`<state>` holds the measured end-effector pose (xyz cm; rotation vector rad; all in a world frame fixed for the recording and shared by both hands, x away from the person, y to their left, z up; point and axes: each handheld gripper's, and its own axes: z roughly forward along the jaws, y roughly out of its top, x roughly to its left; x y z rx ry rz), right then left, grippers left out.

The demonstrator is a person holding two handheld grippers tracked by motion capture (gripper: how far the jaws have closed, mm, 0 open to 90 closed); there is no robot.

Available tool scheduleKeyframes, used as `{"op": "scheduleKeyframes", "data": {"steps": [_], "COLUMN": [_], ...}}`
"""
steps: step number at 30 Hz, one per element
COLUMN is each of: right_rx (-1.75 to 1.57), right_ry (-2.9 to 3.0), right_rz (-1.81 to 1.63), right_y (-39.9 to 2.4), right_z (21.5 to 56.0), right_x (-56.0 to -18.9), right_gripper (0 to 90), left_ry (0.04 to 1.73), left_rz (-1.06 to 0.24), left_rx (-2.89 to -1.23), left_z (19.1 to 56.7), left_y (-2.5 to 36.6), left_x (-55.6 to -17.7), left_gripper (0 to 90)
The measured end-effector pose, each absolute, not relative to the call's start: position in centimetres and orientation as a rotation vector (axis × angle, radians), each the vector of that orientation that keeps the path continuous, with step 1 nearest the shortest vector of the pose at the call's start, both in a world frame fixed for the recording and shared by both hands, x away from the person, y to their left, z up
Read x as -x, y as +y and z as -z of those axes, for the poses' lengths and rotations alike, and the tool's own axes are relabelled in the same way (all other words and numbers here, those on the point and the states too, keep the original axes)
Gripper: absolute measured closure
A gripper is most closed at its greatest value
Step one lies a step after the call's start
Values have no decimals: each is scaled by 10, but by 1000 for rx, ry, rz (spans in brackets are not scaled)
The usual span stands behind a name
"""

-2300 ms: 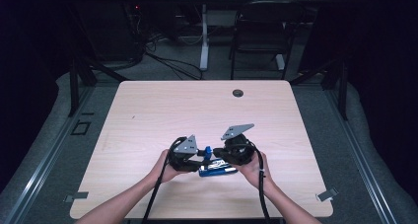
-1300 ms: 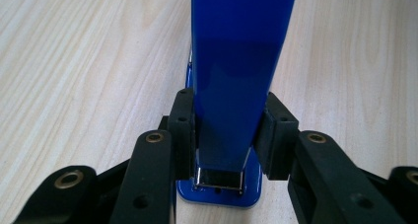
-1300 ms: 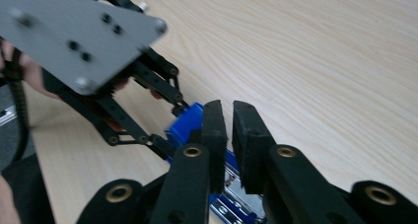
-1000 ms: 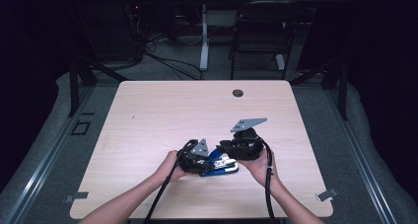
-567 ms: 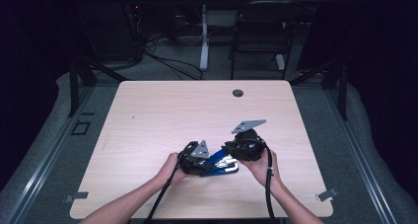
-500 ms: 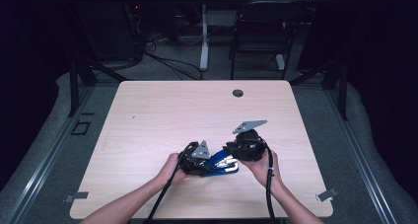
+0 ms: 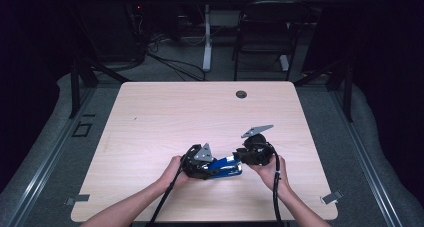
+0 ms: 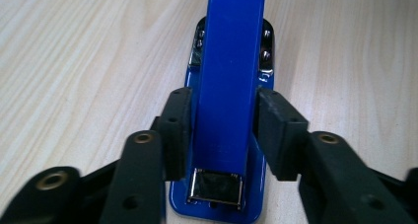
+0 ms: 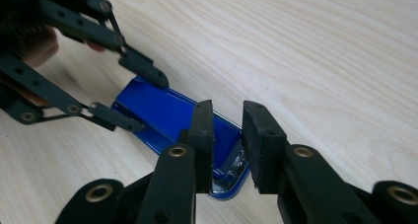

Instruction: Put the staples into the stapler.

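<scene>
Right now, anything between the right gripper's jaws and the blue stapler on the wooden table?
Nothing visible. The right gripper hangs just over the hinge end of the blue stapler, jaws slightly apart, with no object between. The left gripper straddles the other end, its jaws having just been opening.

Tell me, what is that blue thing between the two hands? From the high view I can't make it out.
Observer: A blue stapler, lying flat on the table.
Operator: Is the left tool holding it?
Observer: The left gripper has its fingers on either side of the stapler's top arm. They have just been opening, and I can't tell whether they press it.
Operator: And the right one?
Observer: The right gripper is at the stapler's shiny metal end, fingers apart.
</scene>
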<state>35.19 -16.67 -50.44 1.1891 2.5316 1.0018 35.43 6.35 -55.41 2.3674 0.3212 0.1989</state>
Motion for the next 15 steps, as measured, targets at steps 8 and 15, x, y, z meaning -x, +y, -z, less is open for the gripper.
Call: {"op": "scheduleKeyframes", "data": {"steps": [8, 15], "right_rx": [-1197, -1206], "right_ry": [2554, 2567], "right_rz": [-958, -959], "right_y": [-168, -169], "right_z": [511, 512], "right_x": [-354, -355], "right_gripper": [752, 753], "left_ry": [334, 405], "left_rz": [-170, -173], "left_rx": [-2350, -2333], "left_z": [551, 543], "left_y": [72, 92], "left_x": [-357, -360], "left_gripper": [390, 256]}}
